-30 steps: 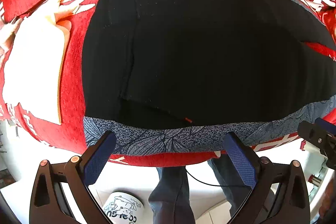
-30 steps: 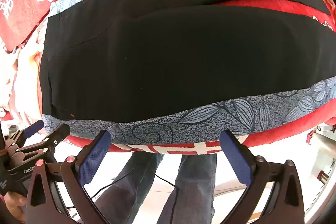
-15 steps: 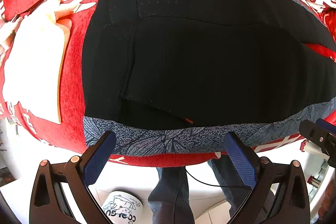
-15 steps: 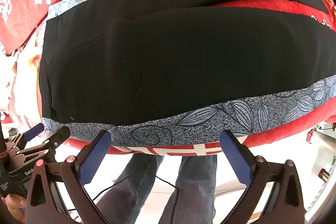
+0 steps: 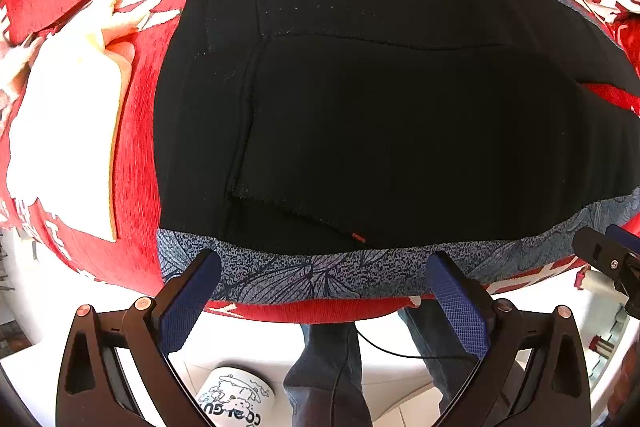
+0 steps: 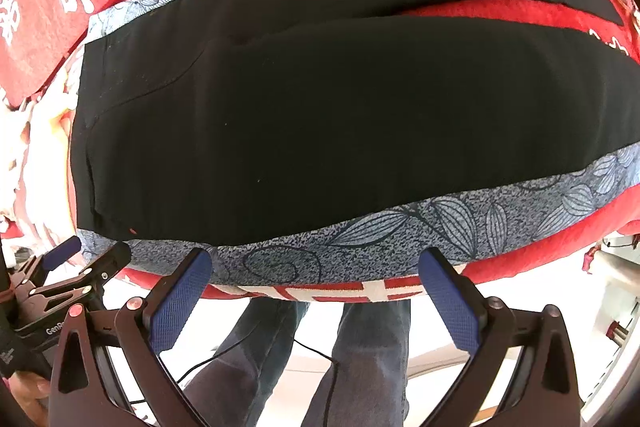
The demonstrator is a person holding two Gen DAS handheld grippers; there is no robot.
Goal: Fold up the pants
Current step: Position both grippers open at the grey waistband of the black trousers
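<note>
Black pants (image 5: 380, 115) lie flat on a blue leaf-print cloth (image 5: 304, 275) over a red table cover. The waistband is at the left in the left wrist view. In the right wrist view the pants (image 6: 320, 131) show two legs that run to the right and split apart. My left gripper (image 5: 320, 291) is open and empty, just off the table's near edge by the waist end. My right gripper (image 6: 316, 283) is open and empty, just off the near edge by the near leg. Each gripper shows at the edge of the other's view.
A folded cream cloth (image 5: 64, 131) lies on the red cover (image 5: 136, 155) left of the waistband. The person's legs in jeans (image 6: 360, 355) stand below the table edge. A white printed mug (image 5: 232, 399) sits on the floor below.
Both grippers have shifted very slightly; the pants sit a little lower in the left wrist view. Both stay open and the pants lie unmoved.
</note>
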